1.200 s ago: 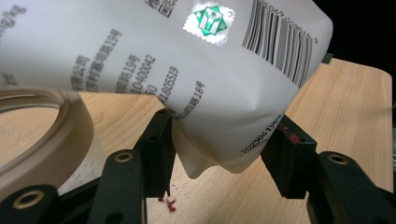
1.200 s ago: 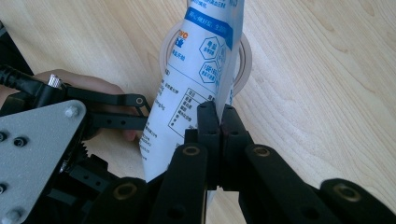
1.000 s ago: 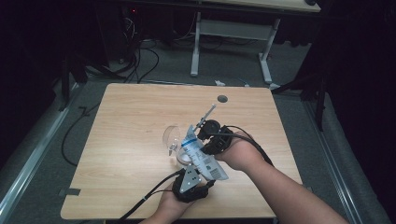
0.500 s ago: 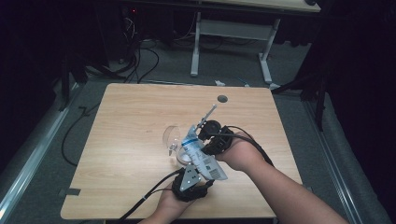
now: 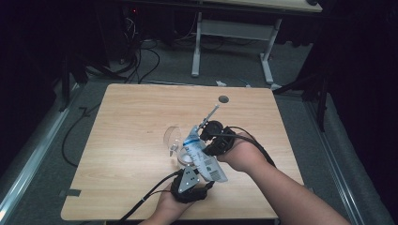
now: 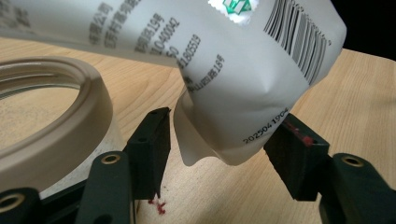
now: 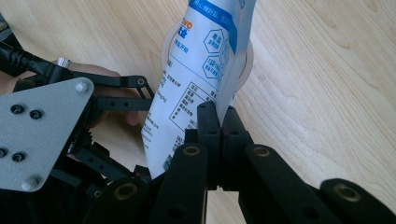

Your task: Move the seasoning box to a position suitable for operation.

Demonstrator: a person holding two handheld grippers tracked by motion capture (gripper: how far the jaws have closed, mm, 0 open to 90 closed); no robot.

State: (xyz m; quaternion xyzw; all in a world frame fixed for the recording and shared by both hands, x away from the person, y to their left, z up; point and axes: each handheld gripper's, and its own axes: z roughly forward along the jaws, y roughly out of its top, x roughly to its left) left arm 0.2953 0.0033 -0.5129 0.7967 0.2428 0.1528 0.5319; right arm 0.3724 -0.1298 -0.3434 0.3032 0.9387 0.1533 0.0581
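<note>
Right tongs (image 7: 219, 122) pinch the pouch's (image 7: 196, 79) edge.

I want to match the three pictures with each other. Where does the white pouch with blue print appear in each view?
High view: the pouch lies slanted at the table's centre, between both grippers.
Left gripper view: across the top, its lower corner hanging between the open jaws.
Right gripper view: upper centre, its edge pinched in the shut jaws.
Shared landmark: the round jar rim beside the pouch.
</note>
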